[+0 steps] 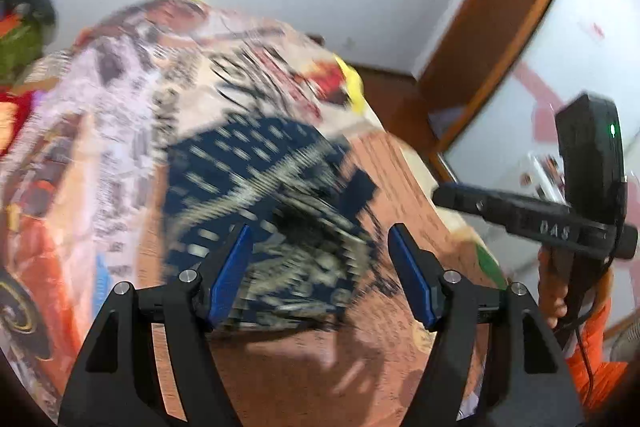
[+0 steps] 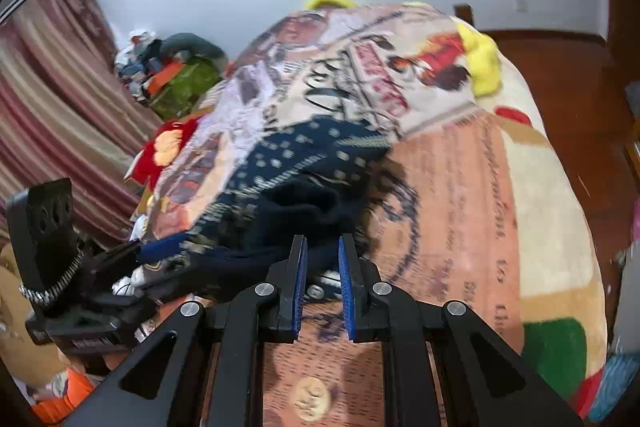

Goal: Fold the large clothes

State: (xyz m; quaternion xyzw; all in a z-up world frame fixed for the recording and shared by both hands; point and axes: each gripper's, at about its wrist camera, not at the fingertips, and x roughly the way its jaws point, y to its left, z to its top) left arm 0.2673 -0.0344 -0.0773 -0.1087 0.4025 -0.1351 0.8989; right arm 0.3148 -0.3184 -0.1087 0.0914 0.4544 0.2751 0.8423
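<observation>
**Navy garment bunched on bed; both grippers empty**

While both views are smeared by motion blur, some writing can be partly made out. On the right gripper (image 1: 536, 223), seen from the left wrist, raised letters read roughly "DAS"; a green light glows on its upper housing. Script lines printed on the blanket (image 2: 460, 211) are too blurred to read; only fragments of letters show near its right border in the right wrist view.

The garment (image 2: 304, 195), navy with pale dots and patterned bands, lies bunched on the blanket, near the middle of the bed. Its outline and type cannot be made out. The left gripper (image 1: 320, 275) points at it with jaws spread wide, nothing between the blue pads (image 1: 230, 275). The right gripper (image 2: 323, 291) has its jaws narrowed to a small gap, the tips just at the garment's near edge; no cloth shows between them.

Only the right wrist view shows the striped curtain (image 2: 48, 115), the clothes pile (image 2: 172, 75) by the wall, and the left gripper (image 2: 120, 267) close to the garment's left end. Only the left wrist view shows the wooden door frame (image 1: 512, 27). A yellow cloth (image 2: 484, 67) at the bed's far side appears in both. The person's hands are mostly cut off.
</observation>
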